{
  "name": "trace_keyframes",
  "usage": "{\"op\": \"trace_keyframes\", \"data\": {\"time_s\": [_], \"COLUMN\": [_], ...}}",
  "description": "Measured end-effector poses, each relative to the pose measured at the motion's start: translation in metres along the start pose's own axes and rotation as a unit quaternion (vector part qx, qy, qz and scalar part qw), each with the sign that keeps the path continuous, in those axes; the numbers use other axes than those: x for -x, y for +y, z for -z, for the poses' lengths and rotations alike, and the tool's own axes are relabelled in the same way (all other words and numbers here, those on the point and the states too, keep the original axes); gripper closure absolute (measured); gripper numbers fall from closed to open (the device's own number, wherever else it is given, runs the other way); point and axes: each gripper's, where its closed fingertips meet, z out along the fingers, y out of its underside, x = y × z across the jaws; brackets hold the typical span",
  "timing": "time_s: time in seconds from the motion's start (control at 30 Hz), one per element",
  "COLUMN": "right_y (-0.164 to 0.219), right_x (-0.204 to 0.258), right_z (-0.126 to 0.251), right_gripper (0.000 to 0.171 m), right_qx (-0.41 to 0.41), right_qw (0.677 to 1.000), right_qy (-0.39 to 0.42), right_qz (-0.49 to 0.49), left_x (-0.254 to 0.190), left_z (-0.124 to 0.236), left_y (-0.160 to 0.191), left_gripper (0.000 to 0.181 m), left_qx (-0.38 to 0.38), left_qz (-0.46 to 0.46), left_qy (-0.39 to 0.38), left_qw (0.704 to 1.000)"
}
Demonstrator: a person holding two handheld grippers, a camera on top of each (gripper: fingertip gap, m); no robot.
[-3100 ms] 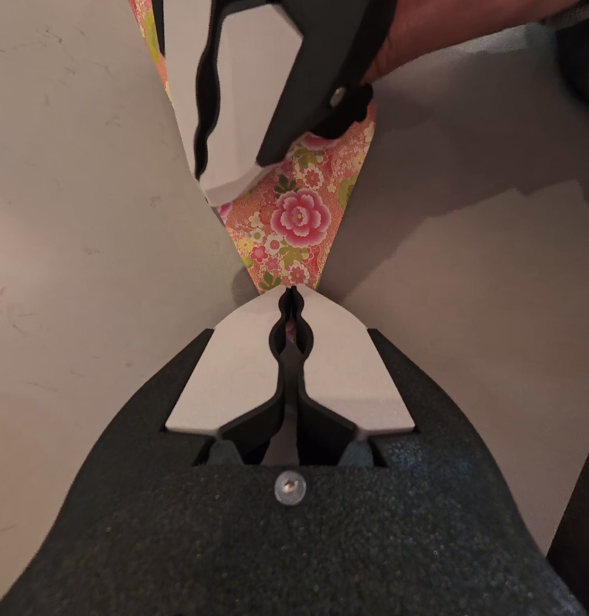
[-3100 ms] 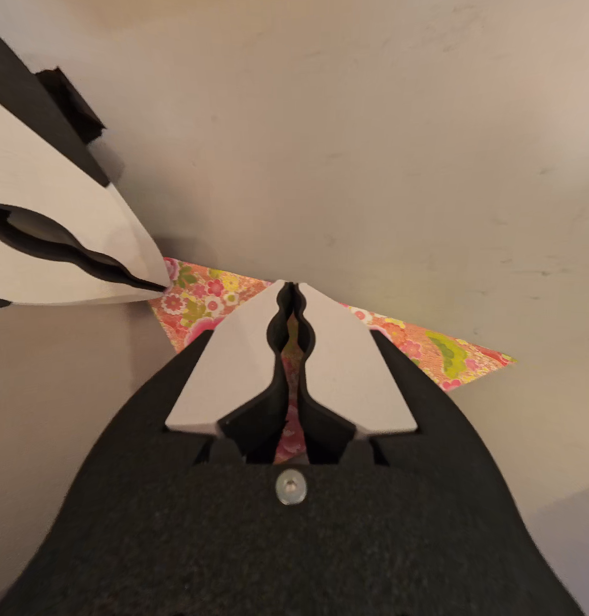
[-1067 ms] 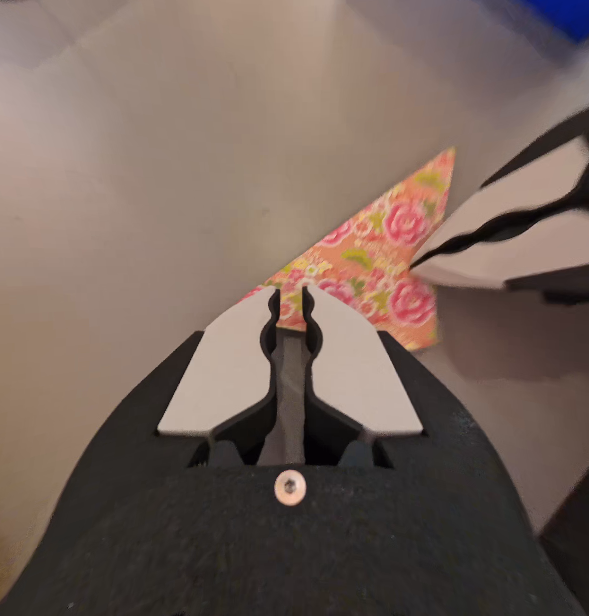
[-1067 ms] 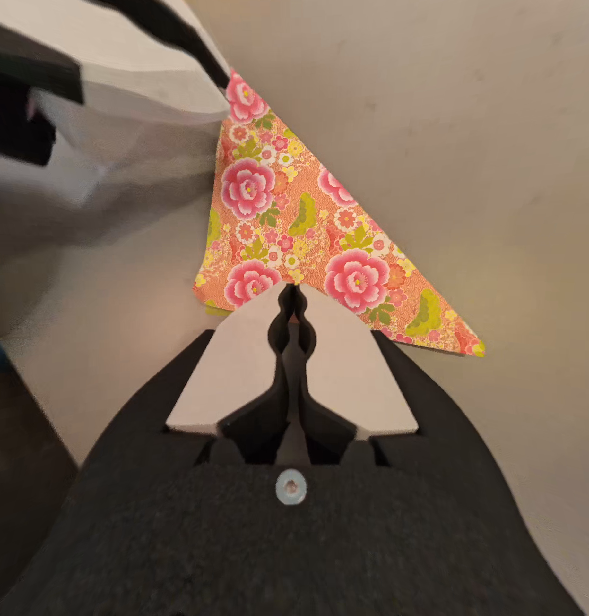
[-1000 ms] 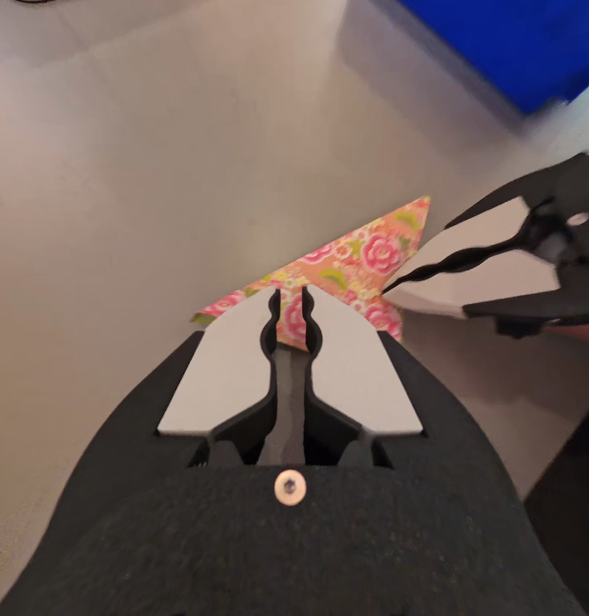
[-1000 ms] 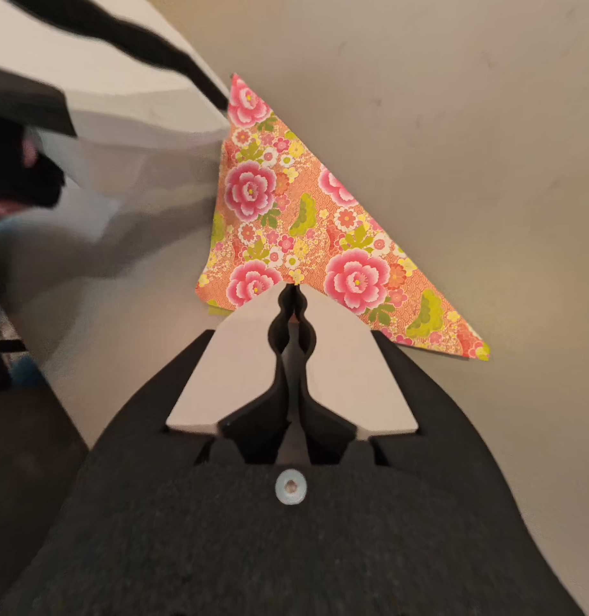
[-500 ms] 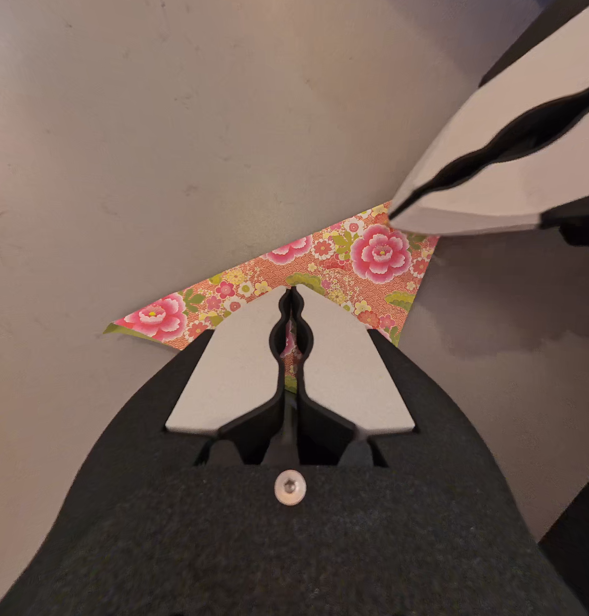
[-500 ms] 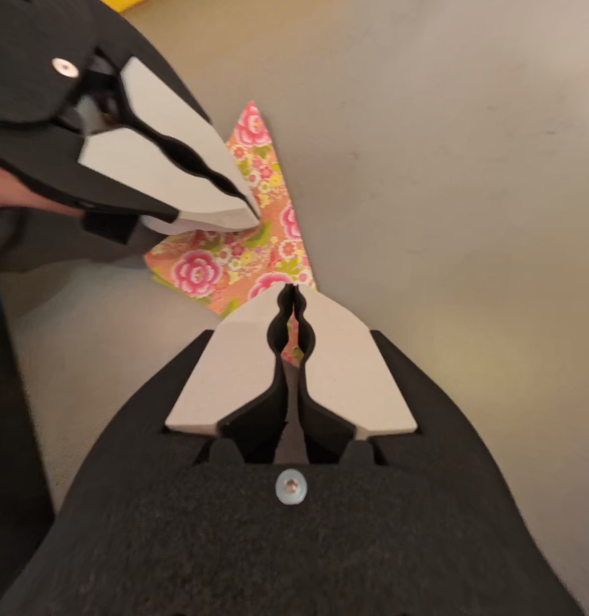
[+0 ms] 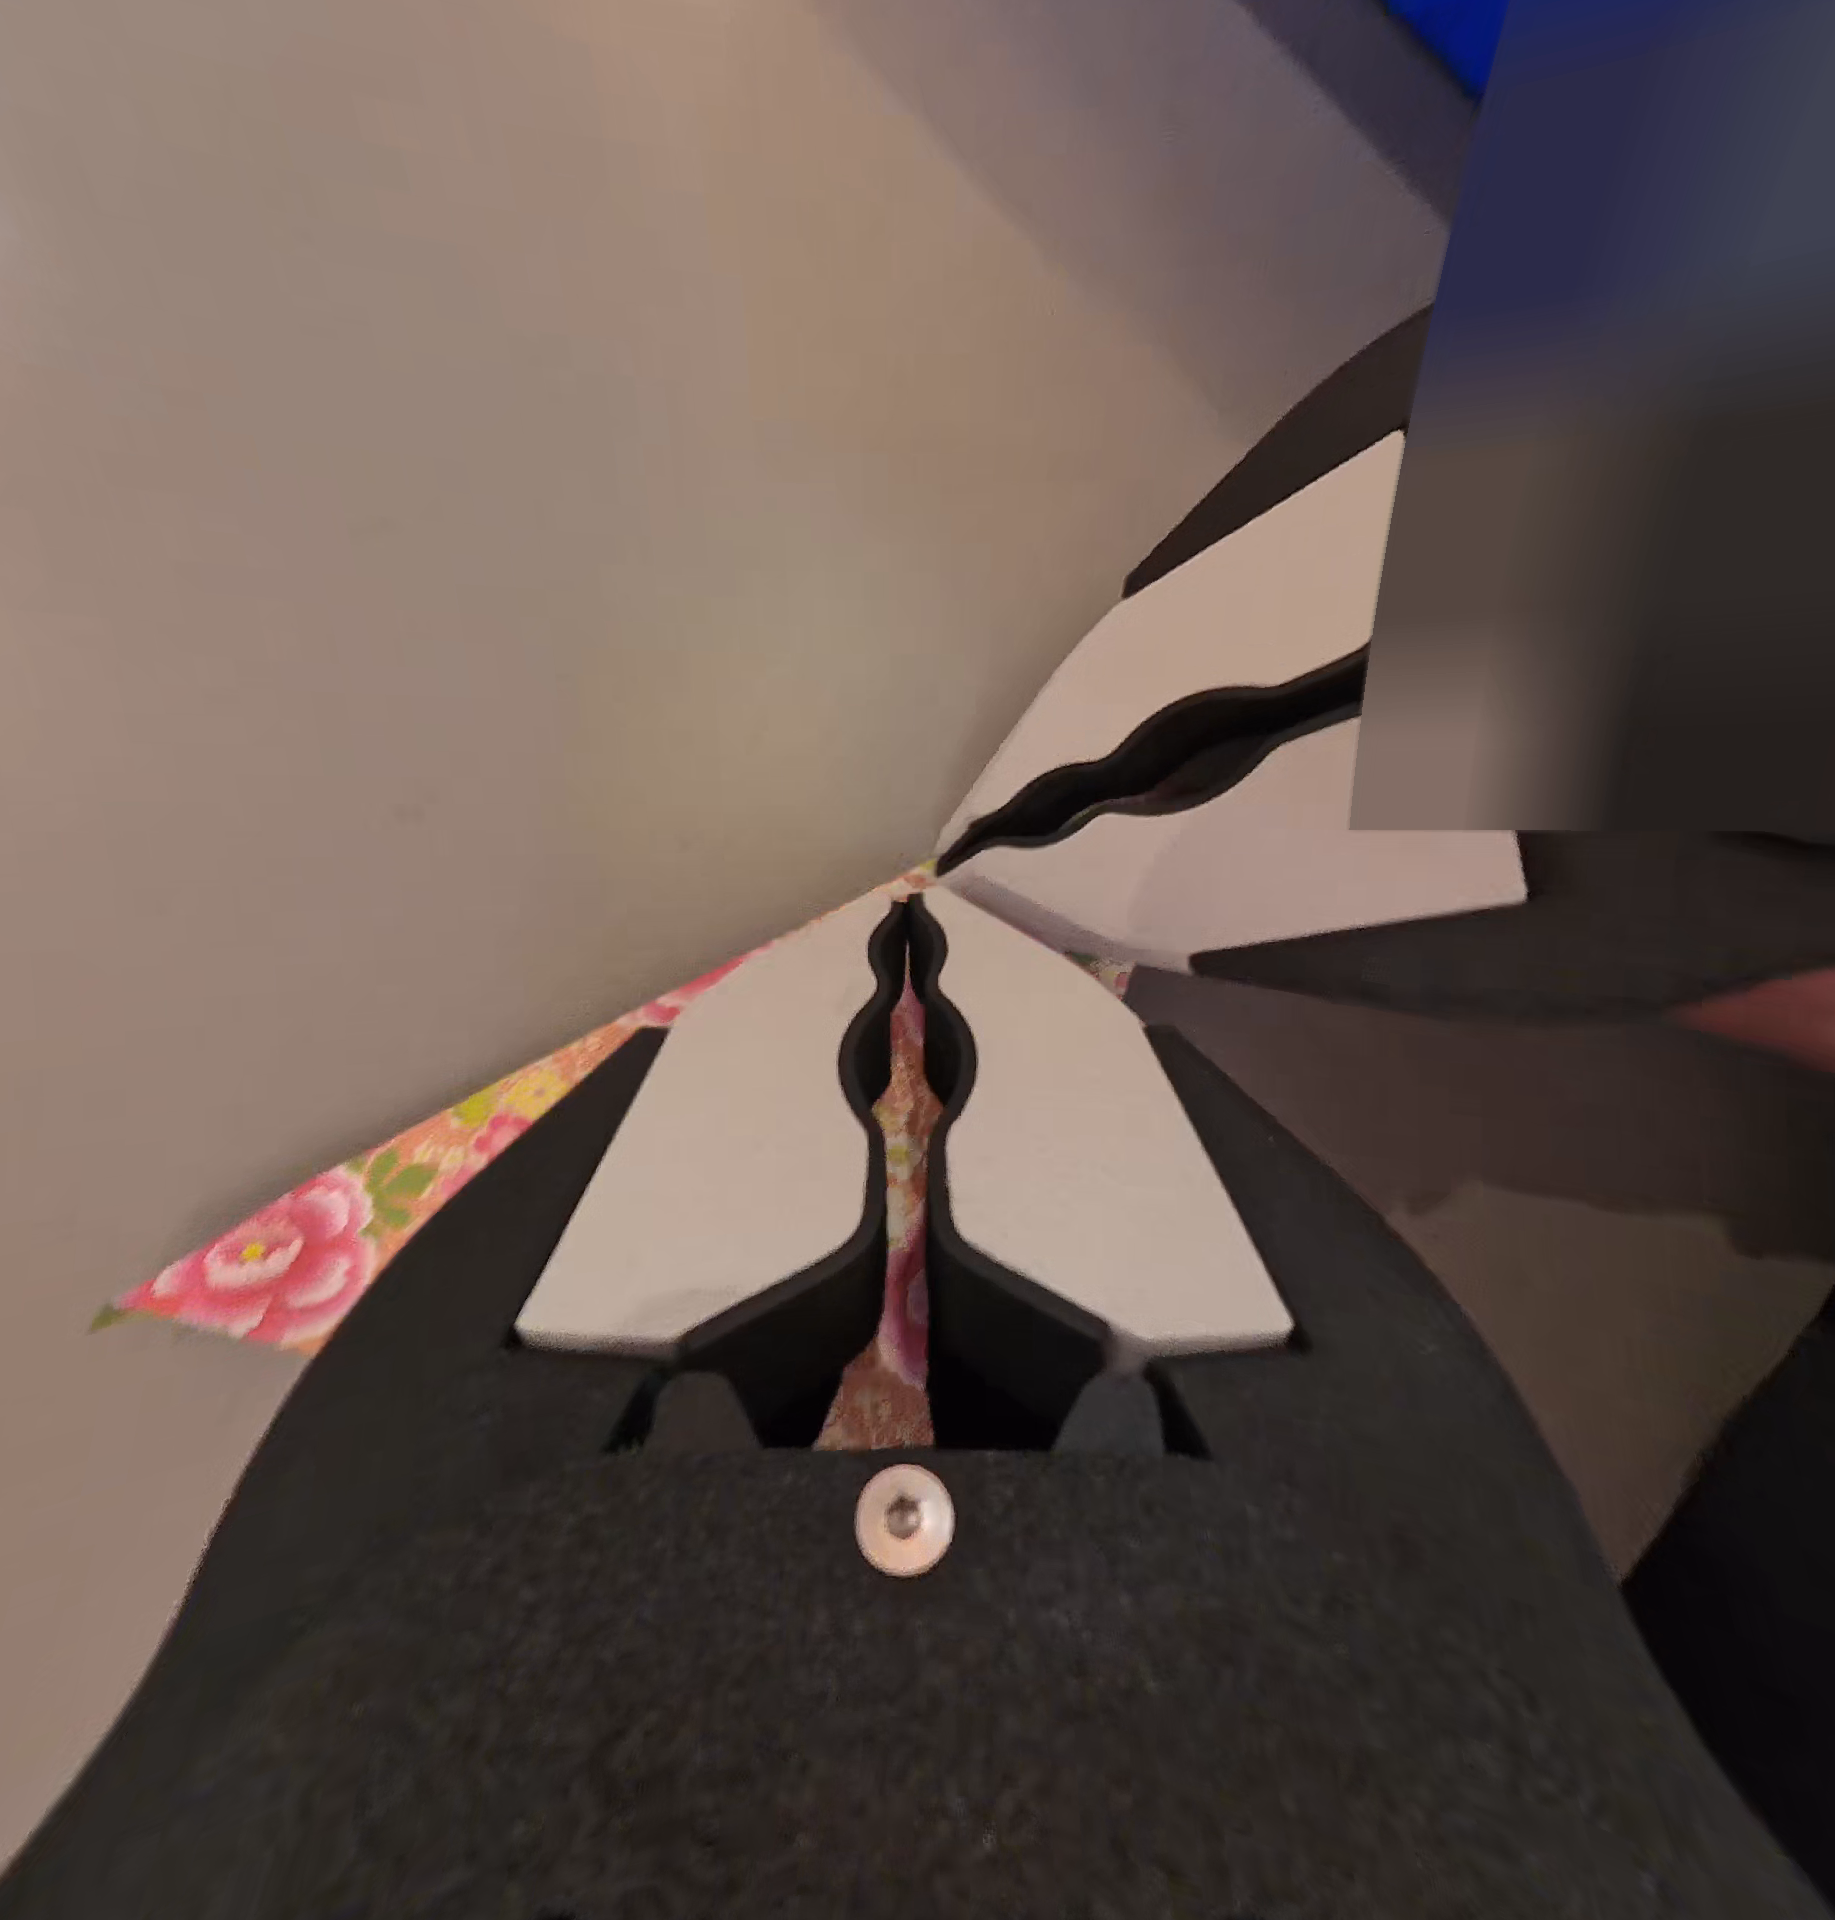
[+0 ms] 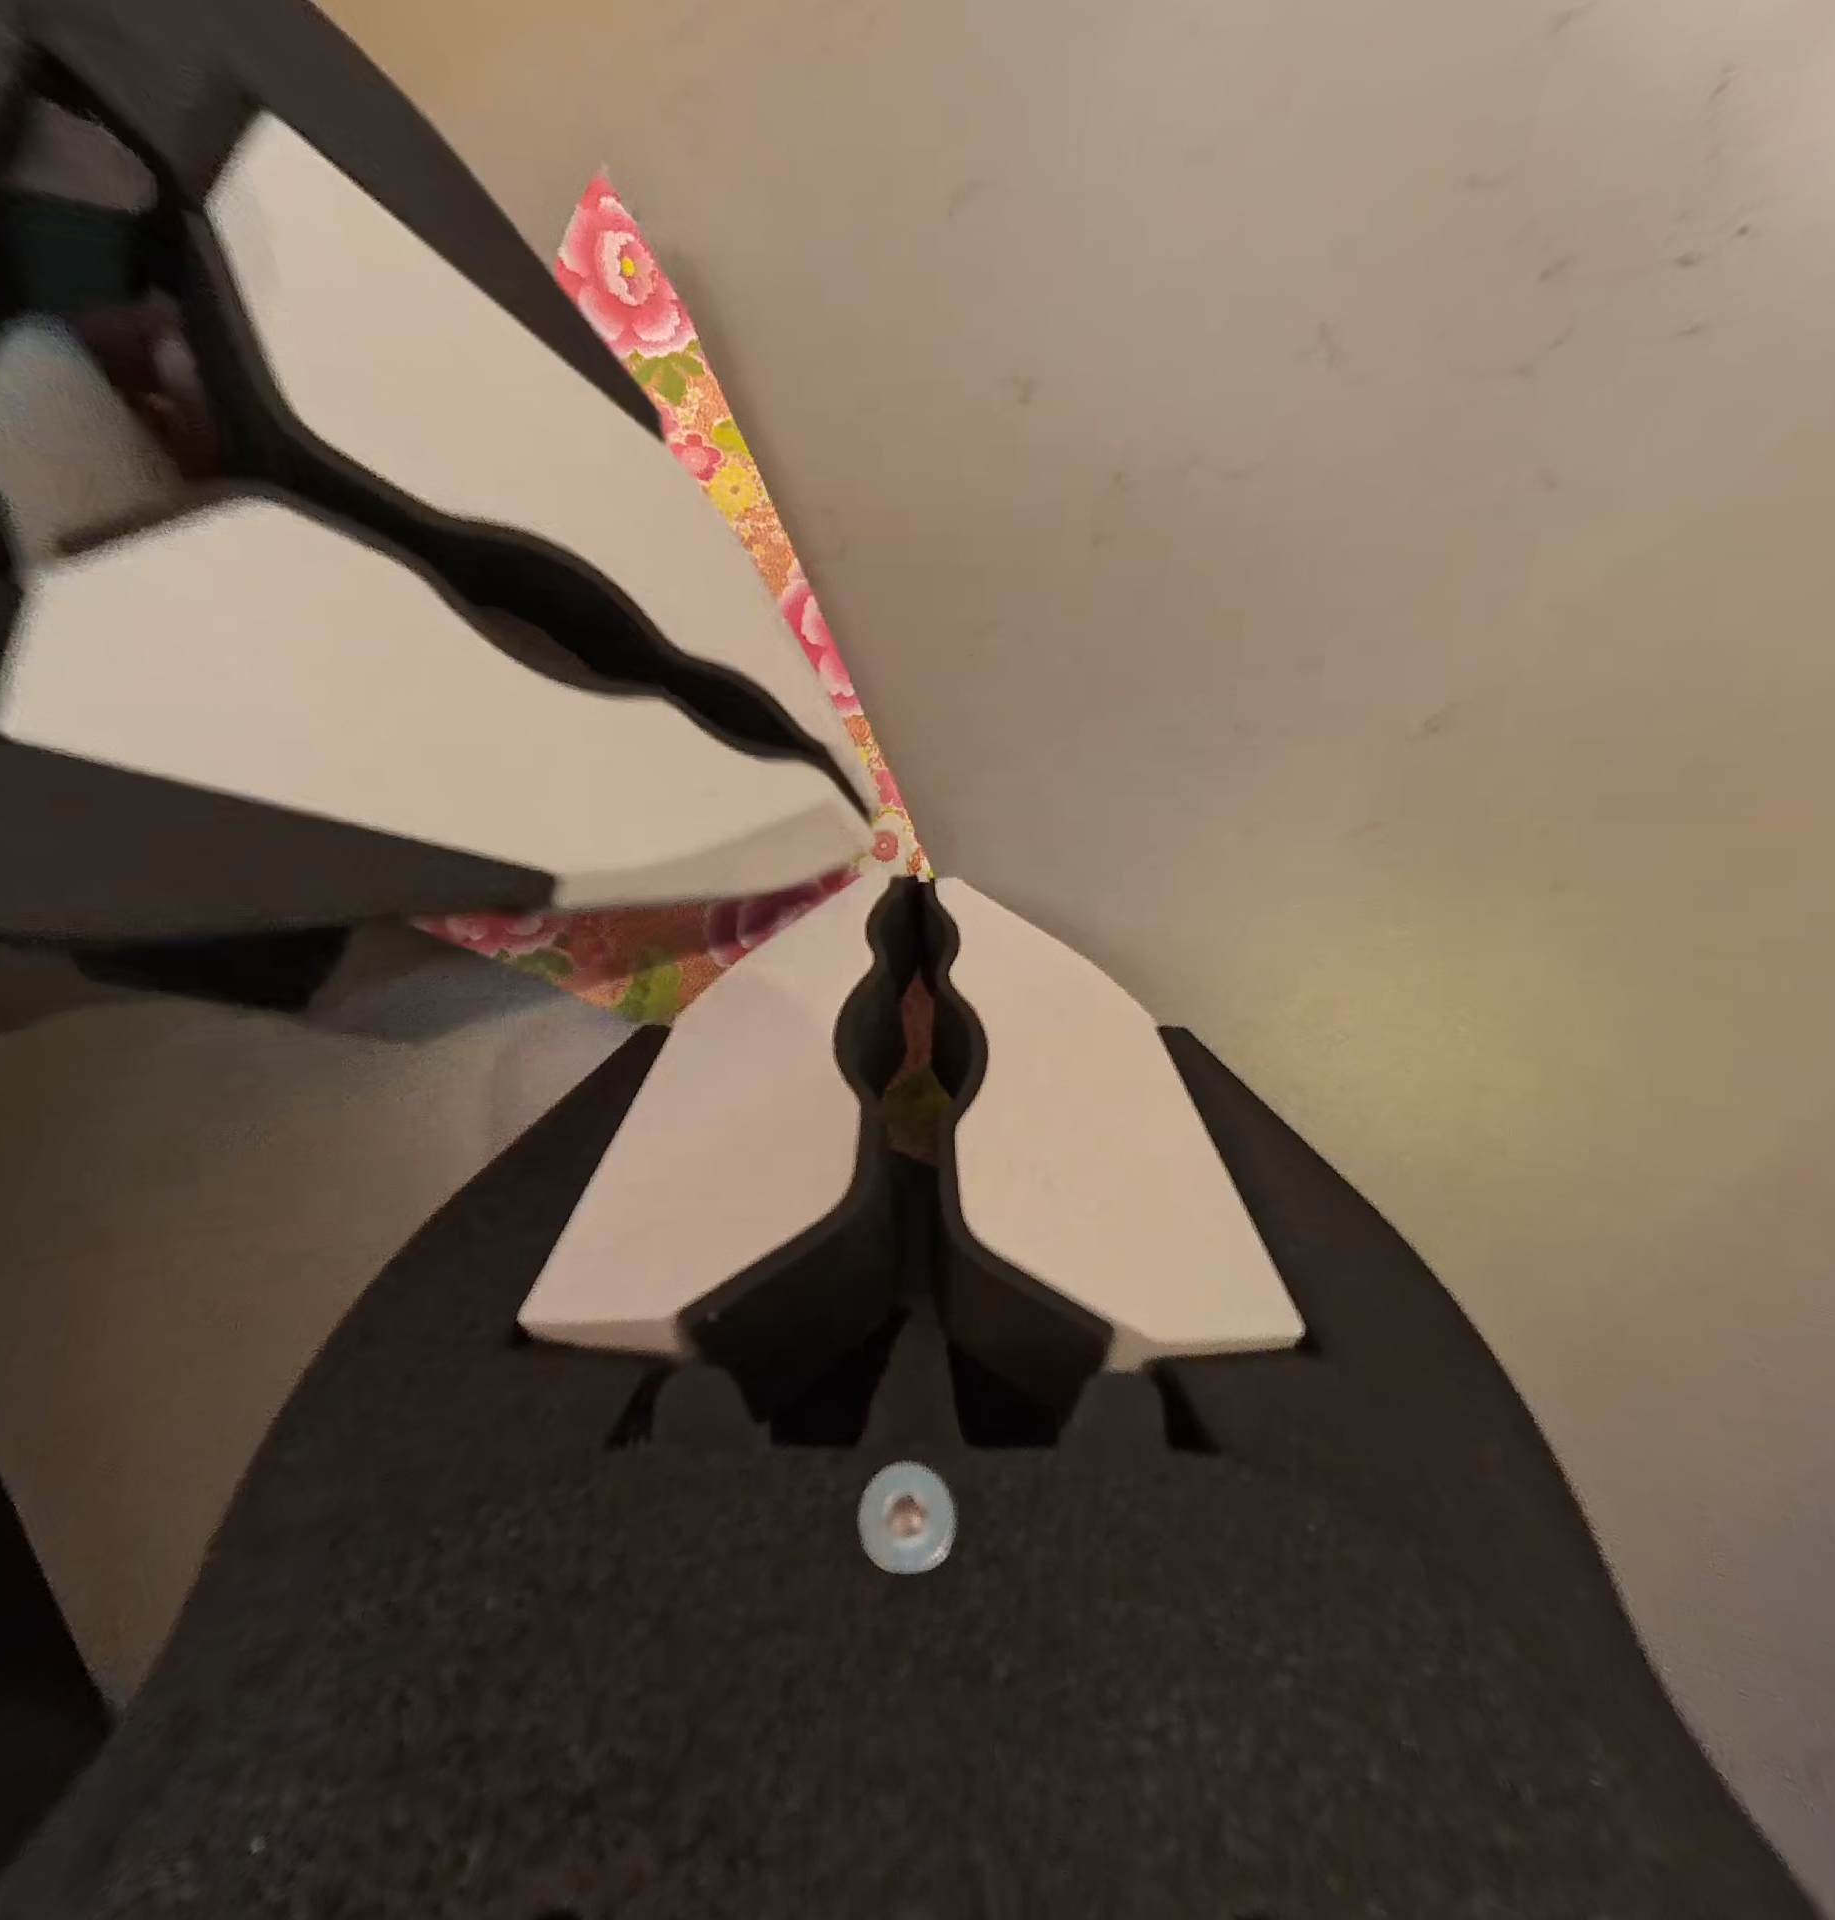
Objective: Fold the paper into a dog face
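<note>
Left wrist view shows our left tongs [image 9: 908,909] and right tongs [image 9: 944,862] both closed, tips pressing one corner of the flowery paper [image 9: 269,1273] flat on the bench [image 9: 477,520]; we think we are sharpening a fold, and next must open and lift a corner for an ear.

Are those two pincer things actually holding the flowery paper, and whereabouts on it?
It cannot be told. Both the left gripper and right gripper are shut, tips together at one corner of the floral paper, but a pinch is not visible.
</note>
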Motion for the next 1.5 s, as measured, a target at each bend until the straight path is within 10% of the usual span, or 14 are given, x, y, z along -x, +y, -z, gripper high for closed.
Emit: {"op": "trace_keyframes", "data": {"time_s": [1.5], "right_y": [0.001], "right_x": [0.000], "right_z": [-0.001], "right_gripper": [0.170], "right_qx": [-0.003], "right_qw": [1.000], "right_qy": [0.023], "right_qz": [0.005], "left_x": [0.039], "left_z": [0.015], "left_y": [0.031], "left_gripper": [0.181], "left_qx": [0.010], "left_qz": [-0.103], "left_qy": [-0.022], "left_qw": [0.994]}}
